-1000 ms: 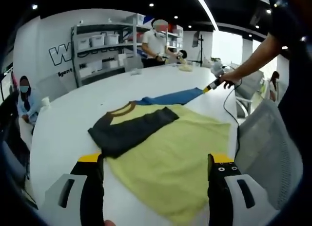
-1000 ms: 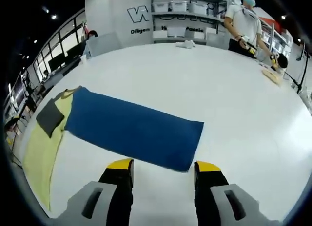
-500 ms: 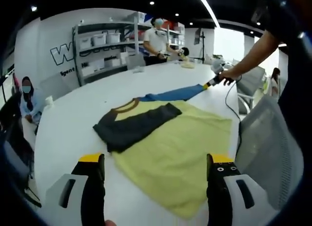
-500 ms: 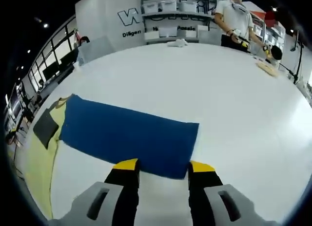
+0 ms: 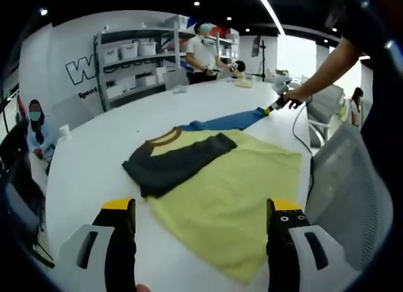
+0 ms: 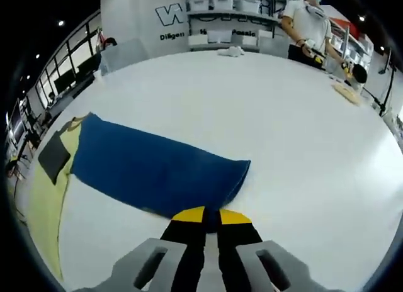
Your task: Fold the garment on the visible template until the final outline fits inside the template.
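Note:
A yellow shirt point(image 5: 233, 185) lies flat on the white table point(image 5: 94, 153), with its dark grey sleeve point(image 5: 176, 163) folded across the chest. Its blue sleeve point(image 5: 223, 123) stretches away to the far side. My left gripper point(image 5: 200, 207) hovers open above the shirt's near hem, holding nothing. In the right gripper view, my right gripper point(image 6: 211, 216) is shut on the near end of the blue sleeve point(image 6: 151, 169), which bunches slightly at the jaws. The yellow body point(image 6: 44, 197) and the grey sleeve point(image 6: 53, 155) lie at the left. In the left gripper view, the right gripper point(image 5: 274, 107) sits at the blue sleeve's tip.
A grey mesh chair point(image 5: 343, 191) stands close at the right of the table. A cable point(image 5: 296, 134) hangs from the right gripper. Shelves with bins point(image 5: 132, 59) line the back wall. One person point(image 5: 204, 50) stands at the far edge, another point(image 5: 34, 125) sits at the left.
My right gripper has moved up to the blue sleeve's end and shut on it, bunching the cloth edge. The left gripper has stayed open and nearly still.

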A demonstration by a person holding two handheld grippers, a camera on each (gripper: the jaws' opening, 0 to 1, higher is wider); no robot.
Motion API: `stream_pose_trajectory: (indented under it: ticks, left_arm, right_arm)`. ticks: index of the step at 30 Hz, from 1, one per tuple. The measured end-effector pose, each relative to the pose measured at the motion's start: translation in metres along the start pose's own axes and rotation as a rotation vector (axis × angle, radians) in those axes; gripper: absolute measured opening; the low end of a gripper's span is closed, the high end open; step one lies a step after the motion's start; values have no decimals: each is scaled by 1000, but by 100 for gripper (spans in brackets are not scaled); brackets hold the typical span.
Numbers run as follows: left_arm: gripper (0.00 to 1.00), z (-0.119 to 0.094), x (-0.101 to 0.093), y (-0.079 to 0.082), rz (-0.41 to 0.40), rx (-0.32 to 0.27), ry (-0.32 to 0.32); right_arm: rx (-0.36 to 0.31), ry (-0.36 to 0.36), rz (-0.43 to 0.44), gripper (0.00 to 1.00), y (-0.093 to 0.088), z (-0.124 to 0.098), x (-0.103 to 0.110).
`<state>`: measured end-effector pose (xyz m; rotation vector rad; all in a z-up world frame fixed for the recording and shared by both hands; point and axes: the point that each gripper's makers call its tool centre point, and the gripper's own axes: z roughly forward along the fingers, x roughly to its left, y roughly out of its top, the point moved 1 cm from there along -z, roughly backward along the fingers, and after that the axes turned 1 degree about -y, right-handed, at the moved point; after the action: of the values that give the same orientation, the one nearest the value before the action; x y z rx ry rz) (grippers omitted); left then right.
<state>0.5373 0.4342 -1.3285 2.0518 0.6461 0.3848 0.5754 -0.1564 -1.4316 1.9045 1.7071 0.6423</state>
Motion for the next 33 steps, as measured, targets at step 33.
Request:
stream_pose_trajectory:
  ticks: [33]
  left_arm:
    - [84,0,-2,-2,-7,-18,2]
  right_arm:
    - [-122,103,-155,0,61,-37,37]
